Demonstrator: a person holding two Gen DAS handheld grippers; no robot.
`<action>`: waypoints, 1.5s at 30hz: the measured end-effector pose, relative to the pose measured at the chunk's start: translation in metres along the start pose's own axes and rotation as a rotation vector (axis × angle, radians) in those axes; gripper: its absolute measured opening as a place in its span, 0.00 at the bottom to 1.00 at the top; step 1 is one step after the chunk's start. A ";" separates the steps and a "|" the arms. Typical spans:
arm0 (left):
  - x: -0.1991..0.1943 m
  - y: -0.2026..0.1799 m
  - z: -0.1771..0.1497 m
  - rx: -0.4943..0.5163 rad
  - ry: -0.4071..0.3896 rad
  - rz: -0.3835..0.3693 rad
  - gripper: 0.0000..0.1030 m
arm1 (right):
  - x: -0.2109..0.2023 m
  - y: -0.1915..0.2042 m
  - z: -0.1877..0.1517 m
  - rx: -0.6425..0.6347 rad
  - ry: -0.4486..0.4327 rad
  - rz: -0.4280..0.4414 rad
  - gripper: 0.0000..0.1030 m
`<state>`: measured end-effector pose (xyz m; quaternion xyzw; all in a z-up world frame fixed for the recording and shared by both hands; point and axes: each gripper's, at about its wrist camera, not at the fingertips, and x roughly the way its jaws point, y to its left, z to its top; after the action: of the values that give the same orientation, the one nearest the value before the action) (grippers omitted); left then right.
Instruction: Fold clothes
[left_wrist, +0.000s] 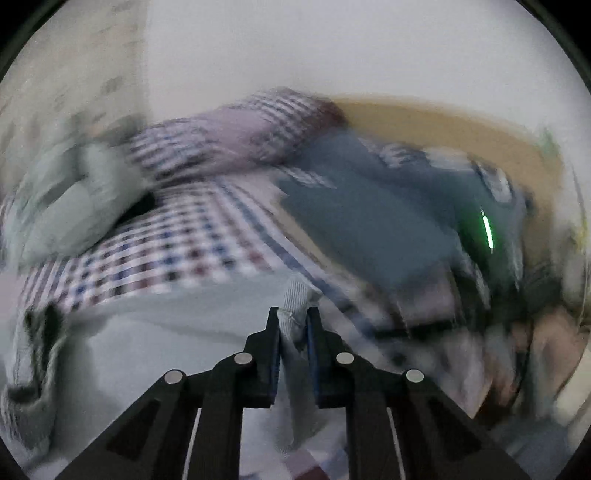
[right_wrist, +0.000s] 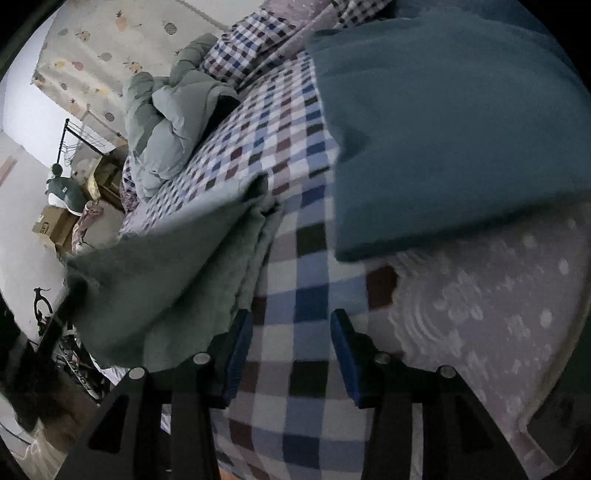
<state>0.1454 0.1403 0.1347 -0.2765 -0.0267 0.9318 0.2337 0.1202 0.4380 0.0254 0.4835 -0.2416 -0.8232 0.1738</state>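
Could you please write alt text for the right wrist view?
The right tool hangs open and empty over a checked bedsheet, between a grey-green garment on its left and a folded teal garment at upper right. A rumpled pale duvet lies further back.

The bed (right_wrist: 295, 155) is covered with a checked sheet in blue, maroon, grey and white squares. A pale grey-green garment (right_wrist: 166, 280) lies on it at the left side of the right wrist view, its layered edge rumpled against the checks. A folded teal cloth (right_wrist: 443, 140) lies flat on the sheet to the right, well apart from the garment. Further back a bunched pale green quilt (right_wrist: 166, 122) sits on the bed, with a checked pillow (right_wrist: 240, 48) just beyond it. A pale lilac patterned cloth (right_wrist: 498, 314) lies below the teal one, touching its near edge.
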 end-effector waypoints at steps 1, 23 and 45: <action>-0.008 0.017 0.008 -0.073 -0.032 -0.003 0.11 | 0.004 0.002 0.004 -0.006 0.002 0.002 0.47; -0.034 0.031 0.040 -0.143 -0.041 -0.115 0.10 | 0.045 0.046 0.094 -0.161 -0.162 -0.228 0.01; 0.015 -0.063 -0.033 0.017 0.090 -0.183 0.10 | 0.019 -0.002 0.032 0.165 0.066 0.336 0.38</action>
<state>0.1783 0.2002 0.1106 -0.3126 -0.0334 0.8934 0.3209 0.0826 0.4375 0.0239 0.4755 -0.3801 -0.7436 0.2764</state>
